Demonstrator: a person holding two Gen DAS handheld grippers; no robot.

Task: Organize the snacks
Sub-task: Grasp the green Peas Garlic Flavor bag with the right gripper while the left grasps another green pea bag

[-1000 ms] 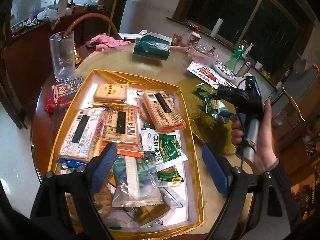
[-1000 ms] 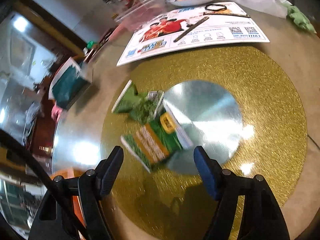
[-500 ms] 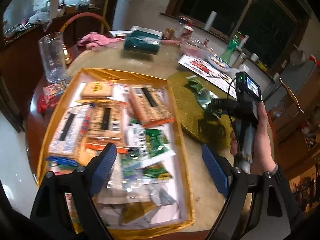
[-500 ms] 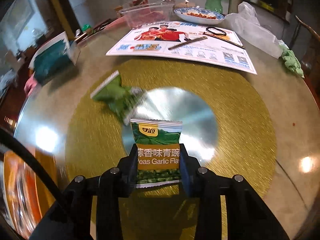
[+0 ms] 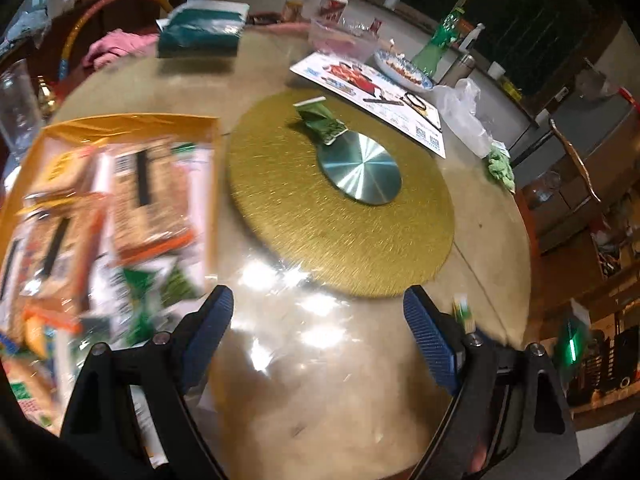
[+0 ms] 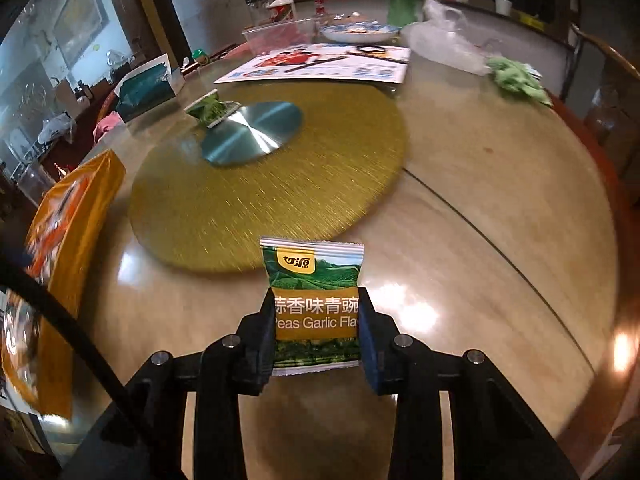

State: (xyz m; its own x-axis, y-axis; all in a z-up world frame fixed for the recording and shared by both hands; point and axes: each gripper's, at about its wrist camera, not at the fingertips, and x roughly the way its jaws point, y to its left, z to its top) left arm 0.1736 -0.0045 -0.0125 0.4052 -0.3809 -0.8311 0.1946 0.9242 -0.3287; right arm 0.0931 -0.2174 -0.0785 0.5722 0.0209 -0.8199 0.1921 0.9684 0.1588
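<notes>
My right gripper (image 6: pixel 316 314) is shut on a green garlic-pea packet (image 6: pixel 312 276) and holds it upright above the bare tabletop, just in front of the gold turntable (image 6: pixel 280 184). A second, crumpled green packet (image 6: pixel 210 110) lies on the turntable at the far edge of its silver centre disc (image 5: pixel 360 170). That crumpled packet (image 5: pixel 320 122) also shows in the left wrist view. My left gripper (image 5: pixel 316 316) is open over the bare table with nothing between its fingers. To its left lies the gold tray (image 5: pixel 132 124), full of several biscuit and snack packets (image 5: pixel 148 196), blurred.
Beyond the turntable lie a printed flyer (image 5: pixel 372 92), a clear plastic bag (image 5: pixel 460 108), a green cloth (image 5: pixel 500 164), a patterned dish (image 5: pixel 400 70) and a teal box (image 5: pixel 200 32). A glass (image 5: pixel 16 108) stands at the far left. A chair (image 6: pixel 600 80) stands at the right.
My right gripper shut on the pea packet and carried it off the turntable toward the near side of the table. My left gripper swung right, from over the tray to over bare table.
</notes>
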